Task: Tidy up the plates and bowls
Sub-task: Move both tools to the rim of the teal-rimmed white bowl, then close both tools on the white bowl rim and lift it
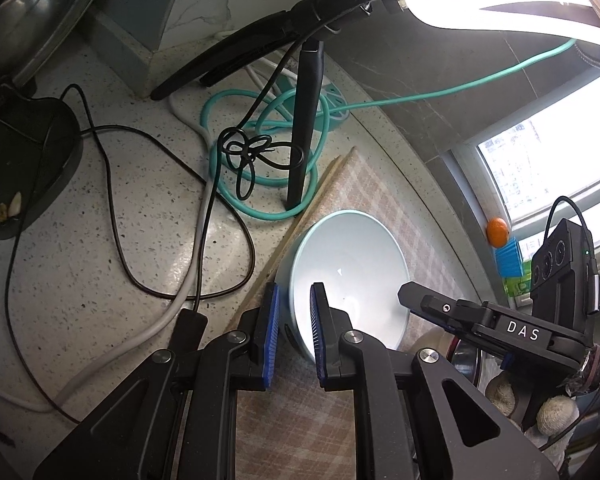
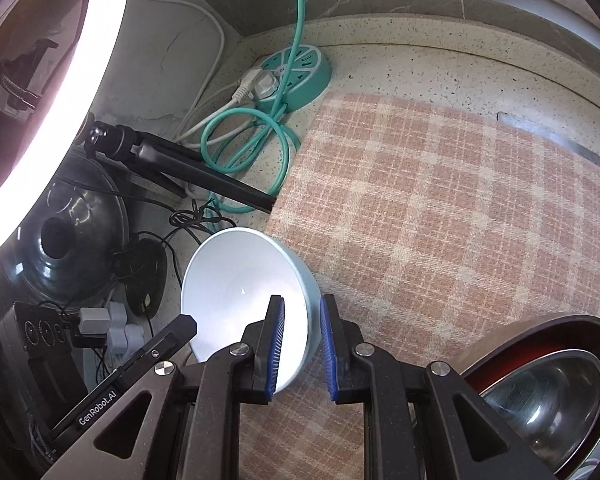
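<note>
Two tongs are on one pale blue bowl (image 1: 346,276), each pinching its rim between the blue pads: your left tongs (image 1: 294,332) straddle the rim at the bowl's 8 o'clock in the left wrist view, and your right tongs (image 2: 302,348) straddle the opposite wall, at the bowl's 4 o'clock in the right wrist view. Both sets stand narrowly parted, with only the bowl's thin wall between them.

The bowl sits tilted at the edge of the checked cloth (image 2: 440,208) on the speckled counter (image 1: 100,240), near the green cable (image 1: 228,200) at its 11 o'clock in the left wrist view. I cannot tell whether its foot touches the cloth.

Judge it as glazed ceramic or melamine: stiff, smooth, likely slippery under the pads, and liable to chip if it drops. It looks light enough, but a rim pinch gives little bite, so keep both grips level and press evenly. The stacked steel bowl (image 2: 548,400) inside a red-lined one, at 4 o'clock in the right wrist view, looks like the likely nesting place.
</note>
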The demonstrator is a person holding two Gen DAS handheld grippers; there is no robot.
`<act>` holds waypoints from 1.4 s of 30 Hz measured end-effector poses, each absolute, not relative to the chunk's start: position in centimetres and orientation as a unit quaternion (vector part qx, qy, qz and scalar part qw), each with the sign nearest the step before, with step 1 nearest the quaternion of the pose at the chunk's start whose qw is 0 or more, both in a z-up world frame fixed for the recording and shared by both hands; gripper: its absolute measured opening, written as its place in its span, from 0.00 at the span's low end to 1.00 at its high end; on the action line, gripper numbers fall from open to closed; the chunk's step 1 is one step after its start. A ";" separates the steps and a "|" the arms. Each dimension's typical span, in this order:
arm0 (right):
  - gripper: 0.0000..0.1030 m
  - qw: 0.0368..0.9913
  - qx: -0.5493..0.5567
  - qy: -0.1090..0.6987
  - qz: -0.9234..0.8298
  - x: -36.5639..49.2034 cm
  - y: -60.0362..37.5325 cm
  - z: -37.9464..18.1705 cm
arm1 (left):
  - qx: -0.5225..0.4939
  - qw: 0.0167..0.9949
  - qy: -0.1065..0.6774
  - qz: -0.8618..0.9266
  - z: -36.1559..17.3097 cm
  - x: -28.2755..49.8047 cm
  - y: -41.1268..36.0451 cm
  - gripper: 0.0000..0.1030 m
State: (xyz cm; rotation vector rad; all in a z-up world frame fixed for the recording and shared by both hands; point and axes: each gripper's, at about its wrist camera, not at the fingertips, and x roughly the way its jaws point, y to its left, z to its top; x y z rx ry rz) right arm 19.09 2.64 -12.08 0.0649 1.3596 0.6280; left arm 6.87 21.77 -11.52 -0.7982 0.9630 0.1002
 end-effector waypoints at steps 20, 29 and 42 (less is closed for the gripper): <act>0.08 0.734 0.017 0.617 0.283 19.0 2.8 -12.0 | -0.352 0.816 0.456 0.052 -11.4 7.4 21.4 0.10; 0.07 0.737 0.018 0.612 0.285 18.1 2.0 -11.0 | -0.346 0.820 0.454 0.046 -10.5 6.7 20.9 0.10; 0.07 0.747 0.040 0.599 0.284 16.7 -0.7 -8.8 | -0.335 0.831 0.444 0.022 -8.4 6.5 19.4 0.10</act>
